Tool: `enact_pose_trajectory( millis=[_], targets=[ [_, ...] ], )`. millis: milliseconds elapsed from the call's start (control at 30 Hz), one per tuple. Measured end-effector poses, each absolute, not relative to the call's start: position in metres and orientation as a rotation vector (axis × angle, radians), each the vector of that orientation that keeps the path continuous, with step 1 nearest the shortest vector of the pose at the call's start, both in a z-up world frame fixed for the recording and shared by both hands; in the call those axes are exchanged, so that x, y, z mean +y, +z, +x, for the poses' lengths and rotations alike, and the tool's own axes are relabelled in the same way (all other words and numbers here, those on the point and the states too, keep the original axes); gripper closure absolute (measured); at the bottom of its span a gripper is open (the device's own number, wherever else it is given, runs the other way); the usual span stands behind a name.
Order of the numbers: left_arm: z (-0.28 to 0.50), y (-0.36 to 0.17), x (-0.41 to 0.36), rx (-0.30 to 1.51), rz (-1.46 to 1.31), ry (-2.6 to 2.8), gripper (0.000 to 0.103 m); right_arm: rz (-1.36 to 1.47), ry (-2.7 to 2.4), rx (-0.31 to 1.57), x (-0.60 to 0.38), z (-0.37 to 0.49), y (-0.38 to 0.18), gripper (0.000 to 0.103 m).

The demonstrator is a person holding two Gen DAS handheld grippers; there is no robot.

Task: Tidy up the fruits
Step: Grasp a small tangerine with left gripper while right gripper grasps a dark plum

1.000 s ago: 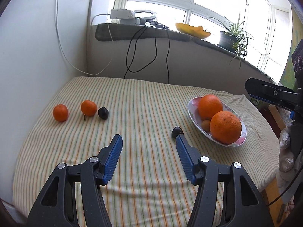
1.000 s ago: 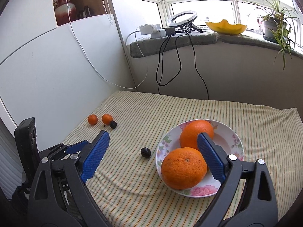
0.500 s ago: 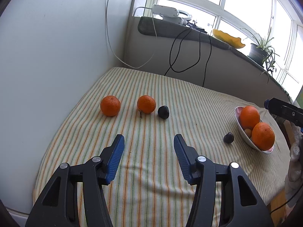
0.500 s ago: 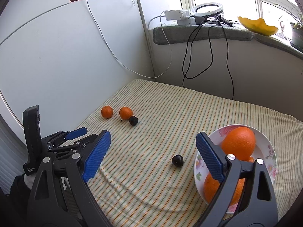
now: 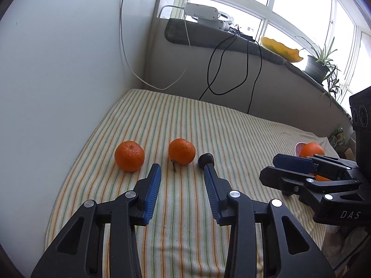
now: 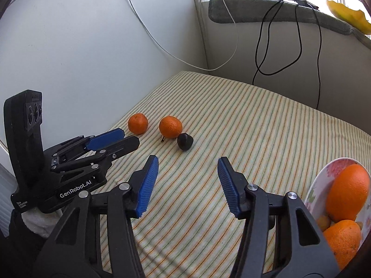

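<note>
Two tangerines (image 5: 129, 156) (image 5: 181, 151) and a small dark fruit (image 5: 206, 159) lie in a row on the striped cloth. My left gripper (image 5: 182, 169) hovers just short of the middle tangerine, its jaws closing with nothing between the pads. My right gripper (image 6: 187, 162) points at the same row, tangerines (image 6: 138, 123) (image 6: 170, 126) and dark fruit (image 6: 185, 141), from further back. Its jaws are closing too, on nothing. A flowered plate (image 6: 324, 171) at the right holds two big oranges (image 6: 347, 192) (image 6: 343, 238). Each gripper shows in the other's view: right gripper (image 5: 267, 167), left gripper (image 6: 131, 136).
A white wall runs along the left of the table (image 5: 208, 125). Black and white cables (image 5: 231, 69) hang from the grey sill behind. A yellow bowl (image 5: 280, 48) and a potted plant (image 5: 320, 64) stand on the sill.
Both grippers have swung left toward the tangerines and come closer to them. Both pairs of jaws are narrower. The plate has slid to the right edge, and the right gripper has entered the left view.
</note>
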State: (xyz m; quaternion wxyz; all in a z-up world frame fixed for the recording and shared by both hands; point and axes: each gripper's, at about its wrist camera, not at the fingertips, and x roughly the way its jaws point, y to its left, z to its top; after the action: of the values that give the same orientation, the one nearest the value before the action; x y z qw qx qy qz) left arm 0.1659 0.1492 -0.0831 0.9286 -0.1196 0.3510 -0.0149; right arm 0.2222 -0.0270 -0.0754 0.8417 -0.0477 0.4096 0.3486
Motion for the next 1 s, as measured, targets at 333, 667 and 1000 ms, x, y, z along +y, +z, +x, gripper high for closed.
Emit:
enact_pose_trajectory(
  millis=[333, 667, 1000],
  targets=[
    [0.206, -0.094, 0.152, 0.78, -0.284, -0.084, 0.075, -0.124, 0.759, 0.931, 0.003, 0.249, -0.108, 0.064],
    [0.222, -0.102, 0.16, 0.819, -0.319, -0.108, 0.075, -0.172, 0.775, 0.941, 0.019, 0.266, -0.117, 0.065],
    [0.234, -0.107, 0.164, 0.84, -0.317, -0.106, 0.072, -0.243, 0.765, 0.941, 0.038, 0.269, -0.124, 0.067]
  ],
)
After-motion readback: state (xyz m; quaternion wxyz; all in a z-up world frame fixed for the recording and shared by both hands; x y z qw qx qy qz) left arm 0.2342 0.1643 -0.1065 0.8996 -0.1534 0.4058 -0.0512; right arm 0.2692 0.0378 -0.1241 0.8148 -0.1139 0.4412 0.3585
